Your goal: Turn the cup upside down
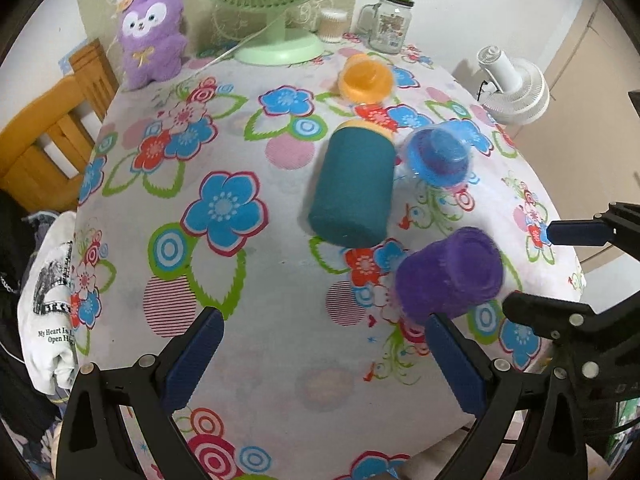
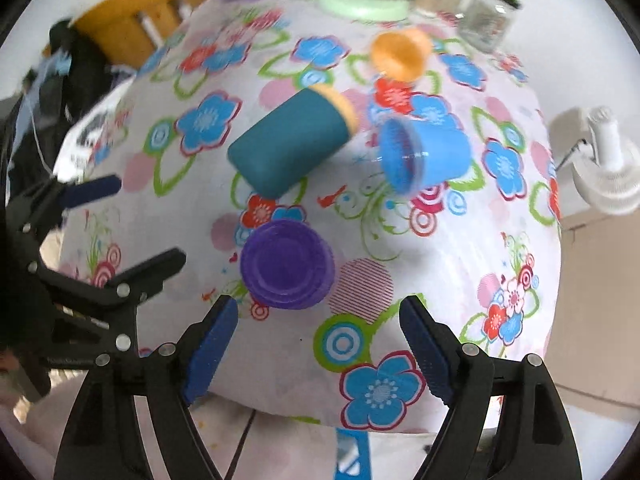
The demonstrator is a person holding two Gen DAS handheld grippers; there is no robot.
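Note:
Several cups are on the flowered tablecloth (image 1: 280, 208). A purple cup (image 1: 450, 274) (image 2: 287, 264) stands upside down, base up, near the table's front. A teal cup (image 1: 354, 184) (image 2: 290, 144) with a yellow rim lies on its side. A blue cup (image 1: 438, 152) (image 2: 424, 154) lies on its side beside it. An orange cup (image 1: 366, 80) (image 2: 400, 54) sits farther back. My left gripper (image 1: 320, 356) is open and empty, its right finger just in front of the purple cup. My right gripper (image 2: 320, 344) is open and empty, just in front of the purple cup.
At the back stand a green fan (image 1: 276, 8), a purple plush toy (image 1: 150, 32), a glass jar with green lid (image 1: 390, 20) and a cotton-swab box (image 1: 332, 24). A white fan (image 1: 514, 84) is off the right edge, a wooden chair (image 1: 52, 132) at left.

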